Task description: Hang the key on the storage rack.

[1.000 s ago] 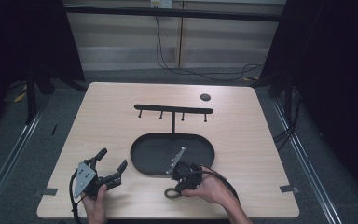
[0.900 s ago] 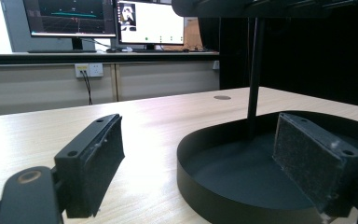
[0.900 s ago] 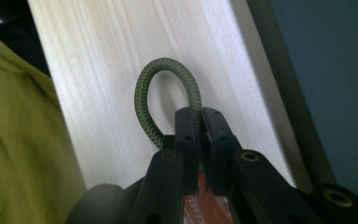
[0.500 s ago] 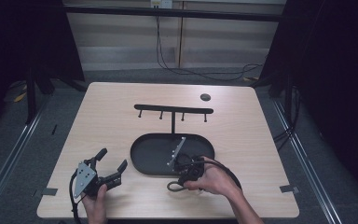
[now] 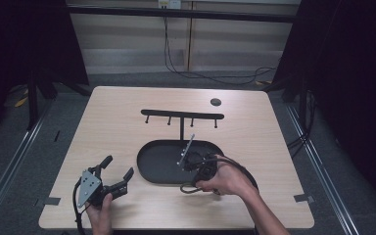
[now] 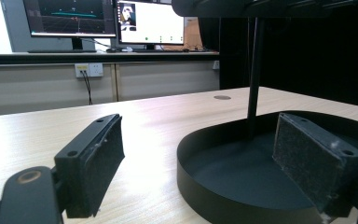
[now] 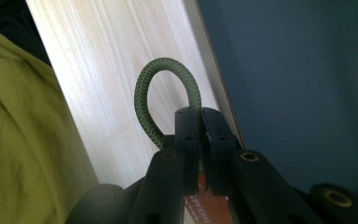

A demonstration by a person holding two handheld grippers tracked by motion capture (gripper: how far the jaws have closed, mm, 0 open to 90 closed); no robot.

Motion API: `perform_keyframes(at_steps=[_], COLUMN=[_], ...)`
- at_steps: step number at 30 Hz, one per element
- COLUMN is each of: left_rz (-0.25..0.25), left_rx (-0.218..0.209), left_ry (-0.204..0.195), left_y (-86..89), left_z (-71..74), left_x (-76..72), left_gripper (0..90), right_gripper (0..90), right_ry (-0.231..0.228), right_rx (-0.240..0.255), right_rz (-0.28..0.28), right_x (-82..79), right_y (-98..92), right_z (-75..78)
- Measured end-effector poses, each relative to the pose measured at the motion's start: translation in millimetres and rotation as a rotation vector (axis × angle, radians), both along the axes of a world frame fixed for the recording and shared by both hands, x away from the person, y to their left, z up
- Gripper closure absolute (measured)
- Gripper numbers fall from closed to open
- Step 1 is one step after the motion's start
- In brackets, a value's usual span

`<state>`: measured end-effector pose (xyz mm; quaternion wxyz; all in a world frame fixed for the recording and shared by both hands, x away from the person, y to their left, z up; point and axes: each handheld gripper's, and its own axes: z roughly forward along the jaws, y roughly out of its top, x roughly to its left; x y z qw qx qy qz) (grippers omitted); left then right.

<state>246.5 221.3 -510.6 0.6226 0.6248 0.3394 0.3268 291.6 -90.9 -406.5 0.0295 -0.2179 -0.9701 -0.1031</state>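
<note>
My right gripper point(image 7: 200, 114) is shut on a loop of green braided cord point(image 7: 168, 88); the loop arches up past its fingertips. Under the jaws shows a bit of an orange tag point(image 7: 205, 207). In the high view this gripper point(image 5: 199, 172) hangs over the near right rim of the black oval tray point(image 5: 147, 171), and the cord loop point(image 5: 188, 188) dangles just above the table. A black rack with several hooks point(image 5: 181, 114) rises from the tray. My left gripper point(image 5: 118, 166) rests open on the table left of the tray, empty. Its pads point(image 6: 95, 163) frame the tray wall point(image 6: 200, 186).
A small dark disc point(image 5: 216, 102) lies on the table's far right. The rack's post point(image 6: 254, 70) stands in the tray's far part. In the right gripper view, yellow-green cloth point(image 7: 28, 140) lies beyond the table's front edge. Tape marks point(image 5: 303, 198) sit near the front corners.
My right hand has risen and shifted towards the tray, lifting the cord loop off the table. The left gripper has stayed where it was.
</note>
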Motion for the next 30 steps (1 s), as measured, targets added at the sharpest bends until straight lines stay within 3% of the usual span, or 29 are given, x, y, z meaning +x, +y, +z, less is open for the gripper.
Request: perform_keyframes(at_steps=[9,20,30], left_rz=[0.000,-0.001,-0.002], left_rx=[-0.001,0.000,-0.003], left_ry=[0.000,0.000,-0.001], left_y=[-0.1,-0.1,-0.2], left_z=[0.0,0.0,-0.1], left_x=[0.0,0.0,0.1], left_gripper=[15.8,15.8,15.8], right_gripper=[85.8,85.8,85.8], right_ry=[0.009,-0.018,-0.030], right_rx=[-0.012,-0.043,-0.030], right_rz=[0.014,0.007,0.011], right_x=[4.2,13.7,19.9], right_y=[-1.1,-1.6,-0.7], right_z=[15.1,38.0,53.5])
